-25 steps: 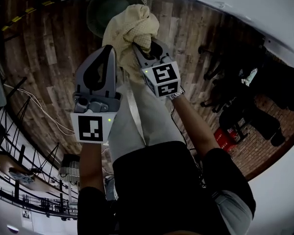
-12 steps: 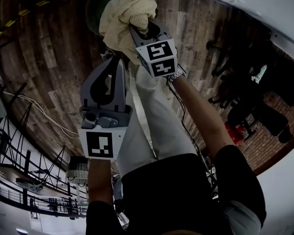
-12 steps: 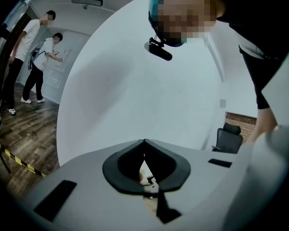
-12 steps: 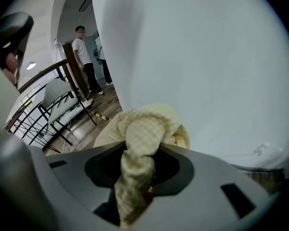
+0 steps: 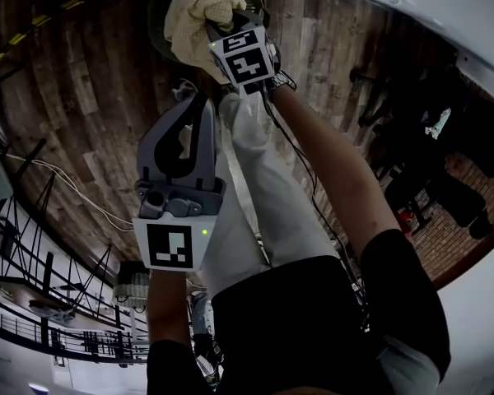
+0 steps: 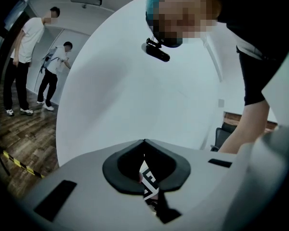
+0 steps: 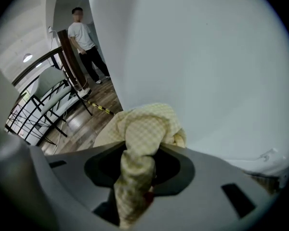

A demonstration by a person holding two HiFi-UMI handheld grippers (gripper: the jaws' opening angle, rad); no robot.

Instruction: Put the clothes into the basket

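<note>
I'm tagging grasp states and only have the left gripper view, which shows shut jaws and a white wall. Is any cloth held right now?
Observer: Yes. The right gripper is shut on a pale yellow checked cloth, and a strand of it runs down between the jaws.
Operator: Where is the basket?
Observer: In the head view, the dark green basket shows right behind the cloth. I cannot tell whether the cloth is inside it yet.
Operator: Anything else nearby?
Observer: The right gripper view shows a black metal rack standing on the floor off to one side.
</note>
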